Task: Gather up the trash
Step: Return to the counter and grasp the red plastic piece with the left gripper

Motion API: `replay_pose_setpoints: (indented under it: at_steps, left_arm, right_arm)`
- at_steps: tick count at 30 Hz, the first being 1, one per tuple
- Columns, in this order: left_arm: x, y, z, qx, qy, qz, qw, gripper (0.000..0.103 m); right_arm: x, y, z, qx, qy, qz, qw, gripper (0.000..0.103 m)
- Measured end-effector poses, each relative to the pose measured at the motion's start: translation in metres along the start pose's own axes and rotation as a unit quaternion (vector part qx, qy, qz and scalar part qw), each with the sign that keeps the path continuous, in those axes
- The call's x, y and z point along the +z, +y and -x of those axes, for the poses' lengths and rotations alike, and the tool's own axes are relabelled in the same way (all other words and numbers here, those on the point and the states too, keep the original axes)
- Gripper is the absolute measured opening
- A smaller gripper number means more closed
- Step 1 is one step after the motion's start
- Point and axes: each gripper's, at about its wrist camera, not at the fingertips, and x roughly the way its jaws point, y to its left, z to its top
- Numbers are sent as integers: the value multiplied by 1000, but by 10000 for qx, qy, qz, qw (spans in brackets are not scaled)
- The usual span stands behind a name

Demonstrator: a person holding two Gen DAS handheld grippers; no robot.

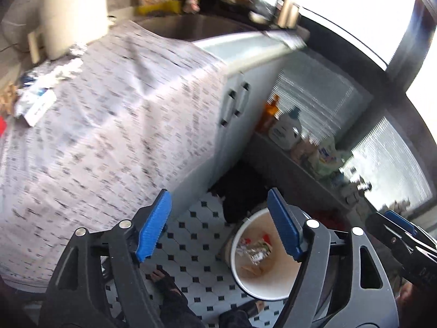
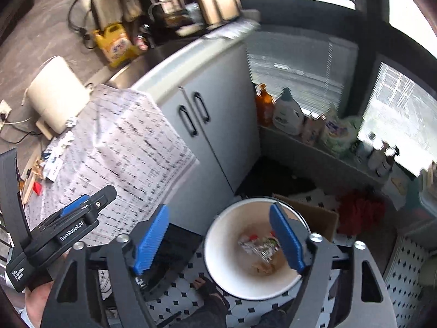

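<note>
A white round bin (image 1: 263, 291) (image 2: 229, 268) stands on the tiled floor by the cabinet; crumpled foil and wrapper trash (image 1: 255, 251) (image 2: 259, 247) lies inside it. My left gripper (image 1: 221, 224) is open and empty, held above the table edge and floor, left of the bin. My right gripper (image 2: 220, 239) is open and empty, held above the bin. More trash, foil and wrappers (image 1: 41, 93) (image 2: 58, 150), lies on the newspaper-covered table (image 1: 109, 125) (image 2: 123, 142) at its far left. The left gripper also shows in the right wrist view (image 2: 73, 213).
A white appliance (image 1: 73, 13) (image 2: 57, 93) stands at the table's back. A grey cabinet (image 2: 215, 125) with two black handles adjoins the table. Bottles (image 2: 286, 112) line a low window ledge. A cardboard box (image 2: 319, 216) and red cloth (image 2: 360, 210) sit behind the bin.
</note>
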Motion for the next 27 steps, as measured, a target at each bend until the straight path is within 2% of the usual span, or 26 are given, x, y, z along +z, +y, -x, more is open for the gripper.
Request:
replay_pose_setpoints:
  at_steps: [1, 3, 6, 10, 19, 27]
  left_arm:
    - [5, 9, 3, 49, -63, 70, 9999, 77]
    - [14, 29, 12, 141, -200, 221, 9995, 87]
    - [24, 54, 24, 273, -433, 409, 9979, 94]
    - [33, 86, 37, 466, -624, 610, 9951, 96]
    - [45, 164, 60, 849, -911, 1087, 9862, 96]
    - [48, 224, 69, 998, -1033, 1371, 9801, 96]
  right_arm:
    - [2, 7, 0, 21, -35, 42, 10000, 82]
    - [9, 26, 1, 80, -135, 164, 9997, 86]
    - [19, 53, 2, 171, -234, 349, 9990, 89]
    - [28, 88, 1, 302, -346, 608, 9971, 93]
    - [37, 160, -9, 795, -430, 969, 9912, 95]
    - [39, 219, -25, 972, -416, 1245, 9866, 95]
